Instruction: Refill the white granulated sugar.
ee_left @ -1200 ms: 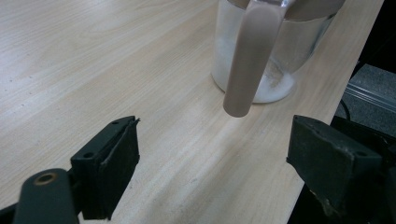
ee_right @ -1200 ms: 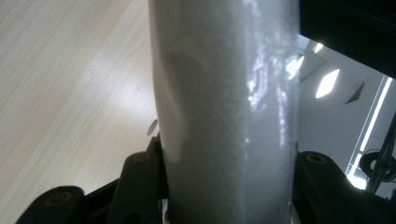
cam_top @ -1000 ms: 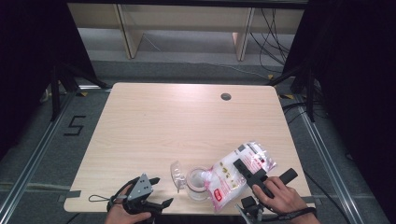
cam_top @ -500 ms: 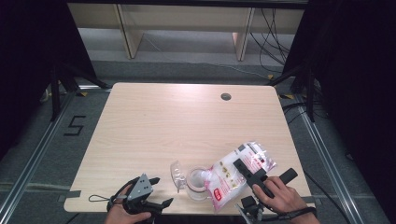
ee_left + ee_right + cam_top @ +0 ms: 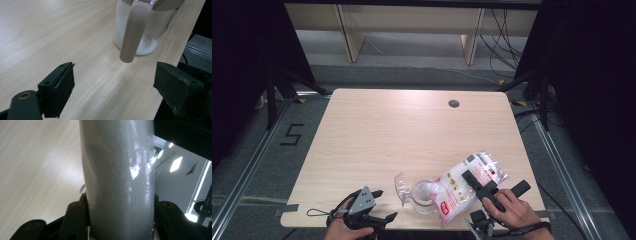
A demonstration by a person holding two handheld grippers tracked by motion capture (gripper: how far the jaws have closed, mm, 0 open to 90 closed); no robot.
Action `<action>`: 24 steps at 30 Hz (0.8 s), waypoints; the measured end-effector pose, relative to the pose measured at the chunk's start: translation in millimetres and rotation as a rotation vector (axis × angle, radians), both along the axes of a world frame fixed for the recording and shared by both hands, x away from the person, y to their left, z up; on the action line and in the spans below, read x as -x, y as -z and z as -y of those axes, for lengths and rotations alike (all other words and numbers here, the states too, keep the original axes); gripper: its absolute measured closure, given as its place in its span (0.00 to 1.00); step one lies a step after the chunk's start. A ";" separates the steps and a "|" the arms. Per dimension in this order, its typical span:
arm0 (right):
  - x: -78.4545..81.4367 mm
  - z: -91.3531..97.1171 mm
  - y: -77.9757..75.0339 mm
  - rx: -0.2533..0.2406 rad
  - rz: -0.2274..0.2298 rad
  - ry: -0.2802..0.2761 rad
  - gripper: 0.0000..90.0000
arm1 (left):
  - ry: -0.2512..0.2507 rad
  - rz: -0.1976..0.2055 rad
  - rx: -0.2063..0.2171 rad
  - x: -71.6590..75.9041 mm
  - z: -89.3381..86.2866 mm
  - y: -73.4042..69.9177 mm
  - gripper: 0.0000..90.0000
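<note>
Near the table's [image 5: 362, 130] front edge, the right gripper [image 5: 479, 185] clamps a white bag [image 5: 464, 182] with pink print, its jaws pressed against both sides and the bag tilted over a clear jug [image 5: 422, 196]. White grains lie in the jug's bottom (seen through the glass in the left gripper view). At the front left corner, the left gripper [image 5: 379, 205] rests with jaws spread wide and nothing between them, near the jug's handle [image 5: 133, 30].

Bag [image 5: 120, 182] is blocking most of right gripper view; jug [image 5: 147, 25] top is getting cut off in left gripper view.
</note>
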State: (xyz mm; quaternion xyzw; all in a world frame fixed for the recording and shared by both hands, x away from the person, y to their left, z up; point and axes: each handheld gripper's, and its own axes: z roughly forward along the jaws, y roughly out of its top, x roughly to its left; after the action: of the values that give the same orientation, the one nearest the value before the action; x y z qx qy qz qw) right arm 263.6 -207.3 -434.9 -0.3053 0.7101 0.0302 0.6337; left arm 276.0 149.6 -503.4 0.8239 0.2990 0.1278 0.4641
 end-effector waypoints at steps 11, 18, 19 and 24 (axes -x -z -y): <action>1.0 -0.1 -0.1 -0.002 -0.023 0.011 0.67 | 0.001 -0.001 -0.007 -0.2 -0.2 -0.1 0.18; 0.6 0.2 0.1 -0.008 -0.014 0.004 0.68 | 0.005 -0.006 -0.009 -0.4 -0.3 -0.2 0.18; 0.6 0.2 0.1 -0.008 -0.013 0.004 0.68 | 0.006 -0.008 -0.010 -0.5 -0.4 -0.3 0.18; 0.6 0.1 0.4 -0.012 -0.017 0.004 0.68 | 0.000 -0.002 -0.008 -0.2 0.0 0.1 0.18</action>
State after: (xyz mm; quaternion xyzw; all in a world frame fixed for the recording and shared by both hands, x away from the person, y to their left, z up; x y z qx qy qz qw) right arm 263.0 -207.4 -435.3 -0.2996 0.7159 0.0358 0.6296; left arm 276.2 149.5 -503.5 0.8258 0.2990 0.1282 0.4607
